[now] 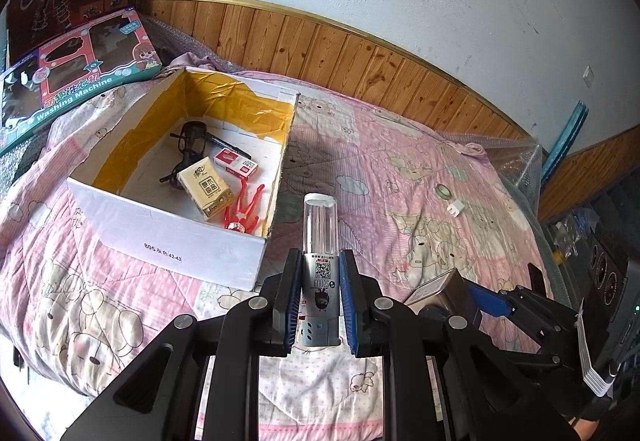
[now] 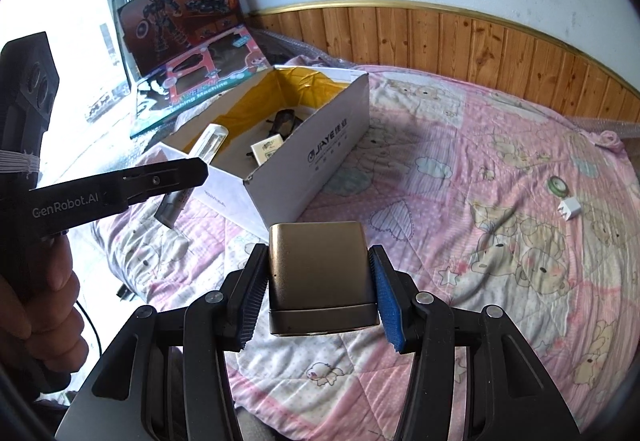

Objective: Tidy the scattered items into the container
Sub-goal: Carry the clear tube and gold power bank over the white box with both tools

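Observation:
My left gripper [image 1: 320, 305] is shut on a silver cylinder with a clear tube top [image 1: 320, 229], held above the quilt just right of the white cardboard box [image 1: 168, 237]. The box holds black glasses [image 1: 192, 145], a pen, a red-and-white packet [image 1: 235, 163], a yellow tissue pack [image 1: 206, 189] and a red toy figure [image 1: 244, 209]. My right gripper [image 2: 318, 295] is shut on a bronze metal tin [image 2: 320, 273], short of the box [image 2: 320, 157]. In the right wrist view the left gripper [image 2: 120, 185] and its cylinder [image 2: 200, 157] hover at the box's near corner. A tape roll [image 2: 559, 185] and white plug [image 2: 569, 210] lie on the quilt.
The pink cartoon quilt [image 1: 400, 177] covers the bed. Toy boxes [image 1: 76, 81] lean against the wall behind the cardboard box. A wooden headboard panel [image 1: 360, 57] runs along the wall. A hand [image 2: 48, 301] grips the left tool. Dark equipment [image 1: 608, 269] stands off the bed's right edge.

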`<state>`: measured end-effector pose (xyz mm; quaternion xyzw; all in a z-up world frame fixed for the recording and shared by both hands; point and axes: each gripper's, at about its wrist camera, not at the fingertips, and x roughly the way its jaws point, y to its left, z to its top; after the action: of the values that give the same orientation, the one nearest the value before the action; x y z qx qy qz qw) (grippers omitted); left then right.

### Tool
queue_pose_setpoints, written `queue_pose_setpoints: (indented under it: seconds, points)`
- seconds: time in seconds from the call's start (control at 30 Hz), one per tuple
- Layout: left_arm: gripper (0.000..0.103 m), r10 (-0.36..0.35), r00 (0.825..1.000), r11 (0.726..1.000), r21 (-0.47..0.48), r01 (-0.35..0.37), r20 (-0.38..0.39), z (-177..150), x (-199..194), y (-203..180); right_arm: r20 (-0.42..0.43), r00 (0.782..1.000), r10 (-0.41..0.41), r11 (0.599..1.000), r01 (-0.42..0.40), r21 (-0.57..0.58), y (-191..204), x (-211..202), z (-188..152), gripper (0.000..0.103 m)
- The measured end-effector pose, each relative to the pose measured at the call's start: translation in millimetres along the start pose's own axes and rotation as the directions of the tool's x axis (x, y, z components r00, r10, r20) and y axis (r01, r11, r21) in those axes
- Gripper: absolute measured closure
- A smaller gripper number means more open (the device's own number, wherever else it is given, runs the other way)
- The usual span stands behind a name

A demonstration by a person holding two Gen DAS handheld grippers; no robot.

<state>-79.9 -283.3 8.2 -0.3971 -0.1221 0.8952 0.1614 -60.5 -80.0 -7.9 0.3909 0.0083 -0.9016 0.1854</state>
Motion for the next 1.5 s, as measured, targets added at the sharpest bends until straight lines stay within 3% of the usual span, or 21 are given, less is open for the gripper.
queue_pose_setpoints:
  seconds: [0.6, 1.5]
  points:
    - [0.084, 0.023, 0.999, 0.996, -0.081, -0.02, 0.04, 19.1, -16.3, 40.1, 0.037, 0.998, 0.057, 0.997, -0.055, -0.063, 25.6, -1.0, 45.5, 0.05]
    - [0.084, 0.102, 0.992, 0.994, -0.046, -0.099, 0.076, 58.6, -14.7, 48.3, 0.079, 0.99, 0.114, 0.988, -0.104, -0.118, 31.7, 11.6, 102.0, 0.05]
